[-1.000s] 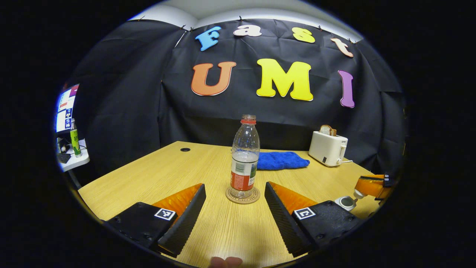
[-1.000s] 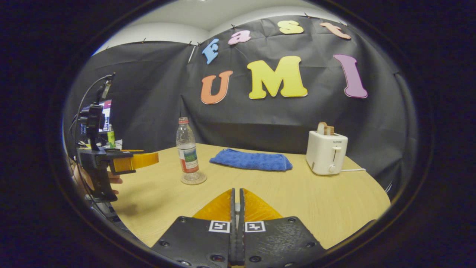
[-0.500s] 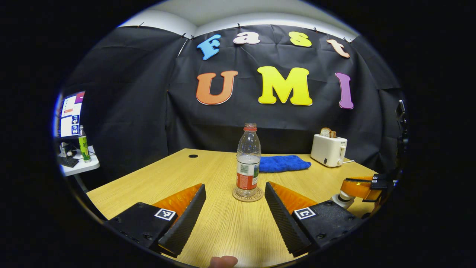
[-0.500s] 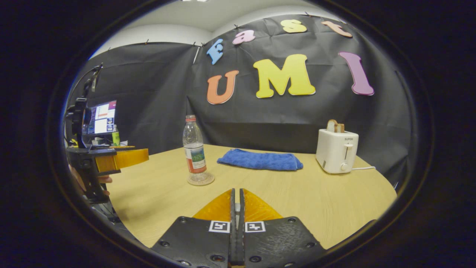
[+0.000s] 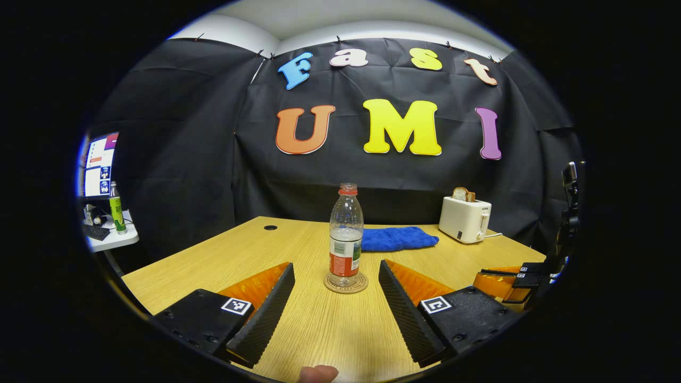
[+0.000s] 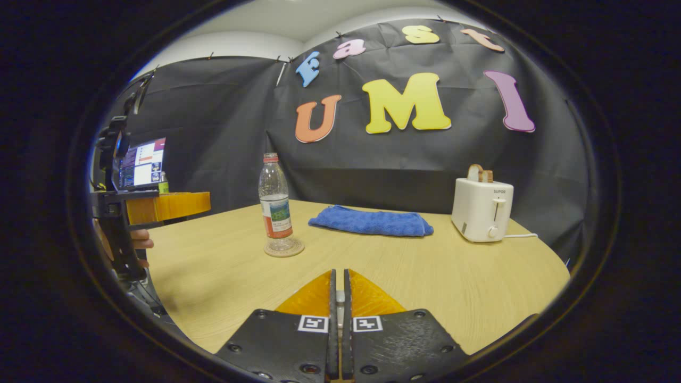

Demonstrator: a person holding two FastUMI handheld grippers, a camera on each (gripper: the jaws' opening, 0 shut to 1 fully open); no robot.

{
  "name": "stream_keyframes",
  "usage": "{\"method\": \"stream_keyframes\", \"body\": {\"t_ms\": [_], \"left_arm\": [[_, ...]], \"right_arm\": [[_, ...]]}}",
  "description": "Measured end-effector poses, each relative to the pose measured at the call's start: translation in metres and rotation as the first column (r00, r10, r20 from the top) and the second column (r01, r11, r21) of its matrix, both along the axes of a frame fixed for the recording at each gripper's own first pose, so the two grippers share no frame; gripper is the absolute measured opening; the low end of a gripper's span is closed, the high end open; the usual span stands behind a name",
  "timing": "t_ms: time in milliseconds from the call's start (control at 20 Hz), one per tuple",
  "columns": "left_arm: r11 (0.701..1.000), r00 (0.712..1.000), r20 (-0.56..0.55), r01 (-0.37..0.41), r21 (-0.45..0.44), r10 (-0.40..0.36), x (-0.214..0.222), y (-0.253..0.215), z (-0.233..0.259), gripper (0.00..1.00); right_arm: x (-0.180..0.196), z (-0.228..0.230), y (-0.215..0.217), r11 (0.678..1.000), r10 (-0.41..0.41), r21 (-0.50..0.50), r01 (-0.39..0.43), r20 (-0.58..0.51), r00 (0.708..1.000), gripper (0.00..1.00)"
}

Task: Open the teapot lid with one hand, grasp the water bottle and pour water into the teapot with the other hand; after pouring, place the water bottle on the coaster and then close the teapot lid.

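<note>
Two sets of jaws: the left gripper (image 5: 336,298) stands spread wide, the right gripper (image 6: 337,314) pressed together on nothing. Ahead, mid-counter, the water bottle (image 5: 345,243) stands on its coaster (image 5: 346,283). A careless sweep could topple it. Since before, both have drawn back.

Blue towel (image 6: 371,222) (white toaster (image 6: 481,209) beside)
</note>
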State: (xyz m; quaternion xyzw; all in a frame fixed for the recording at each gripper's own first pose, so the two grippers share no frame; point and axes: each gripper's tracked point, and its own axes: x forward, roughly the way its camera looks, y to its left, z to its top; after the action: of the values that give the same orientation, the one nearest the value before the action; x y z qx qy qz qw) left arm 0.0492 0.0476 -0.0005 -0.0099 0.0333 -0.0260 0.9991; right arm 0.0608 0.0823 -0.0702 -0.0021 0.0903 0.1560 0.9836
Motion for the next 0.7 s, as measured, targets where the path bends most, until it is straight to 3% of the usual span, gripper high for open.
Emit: {"method": "stream_keyframes", "body": {"t_ms": [100, 150, 400, 500, 700], "left_arm": [[1.000, 1.000, 0.013, 0.019, 0.010, -0.019, 0.000, -0.009, 0.006, 0.99], [0.999, 0.999, 0.019, 0.027, 0.018, -0.028, -0.001, -0.012, 0.009, 0.99], [0.998, 0.994, 0.092, 0.051, 0.030, -0.054, -0.011, -0.030, 0.038, 0.99], [0.997, 0.989, 0.125, 0.069, 0.035, -0.073, -0.018, -0.041, 0.053, 0.99], [0.994, 0.978, 0.178, 0.103, 0.037, -0.108, -0.033, -0.069, 0.073, 0.99]], "right_arm": [[-0.002, 0.005, -0.002, 1.000, -0.011, -0.009, 0.011, 0.015, 1.000, 0.05], [-0.003, 0.011, -0.004, 1.000, -0.020, -0.005, 0.020, 0.027, 0.999, 0.12], [-0.021, 0.067, -0.033, 0.991, -0.126, -0.012, 0.130, 0.171, 0.977, 0.88], [-0.030, 0.092, -0.056, 0.979, -0.202, 0.020, 0.202, 0.223, 0.954, 0.95], [-0.052, 0.131, -0.102, 0.941, -0.339, 0.094, 0.326, 0.267, 0.902, 0.95]]}}
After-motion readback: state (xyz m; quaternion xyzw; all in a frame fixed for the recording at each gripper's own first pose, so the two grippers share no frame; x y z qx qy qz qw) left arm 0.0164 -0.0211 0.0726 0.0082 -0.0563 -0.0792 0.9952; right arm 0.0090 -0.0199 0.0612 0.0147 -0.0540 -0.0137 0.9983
